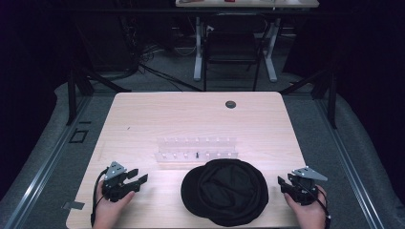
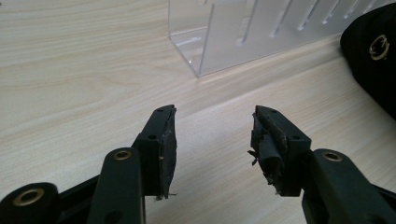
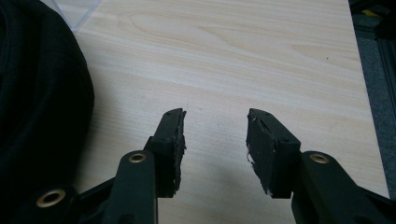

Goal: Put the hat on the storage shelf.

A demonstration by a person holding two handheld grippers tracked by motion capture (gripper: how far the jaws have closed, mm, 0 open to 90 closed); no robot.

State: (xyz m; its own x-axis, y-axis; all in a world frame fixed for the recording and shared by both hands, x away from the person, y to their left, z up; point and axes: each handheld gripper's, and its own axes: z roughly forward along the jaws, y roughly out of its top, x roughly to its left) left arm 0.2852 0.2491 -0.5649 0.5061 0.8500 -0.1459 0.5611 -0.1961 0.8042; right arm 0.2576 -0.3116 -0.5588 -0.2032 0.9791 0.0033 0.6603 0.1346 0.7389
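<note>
1. A black cap (image 1: 225, 192) lies flat on the near middle of the wooden table (image 1: 143, 119), between the two grippers and apart from both.
2. The left gripper (image 1: 138, 180) rests at the near left of the table, held in a hand (image 1: 109, 210). Its jaws stand apart with nothing between them; in the left gripper view only bare wood shows between the pads (image 2: 169, 154).
3. The right gripper (image 1: 283, 185) sits at the near right edge, in the other hand (image 1: 310, 212). Its jaws are also apart and empty, over bare wood in the right gripper view.
4. A clear plastic rack (image 1: 197, 149) with slots stands just beyond the cap, toward the middle of the table.
5. In the left gripper view the rack's corner (image 2: 201, 70) lies ahead of the jaws, with the cap's edge (image 2: 369, 60) at far right, showing a small metal ring.
6. In the right gripper view the cap (image 3: 37, 93) lies to the left of the jaws.
</note>
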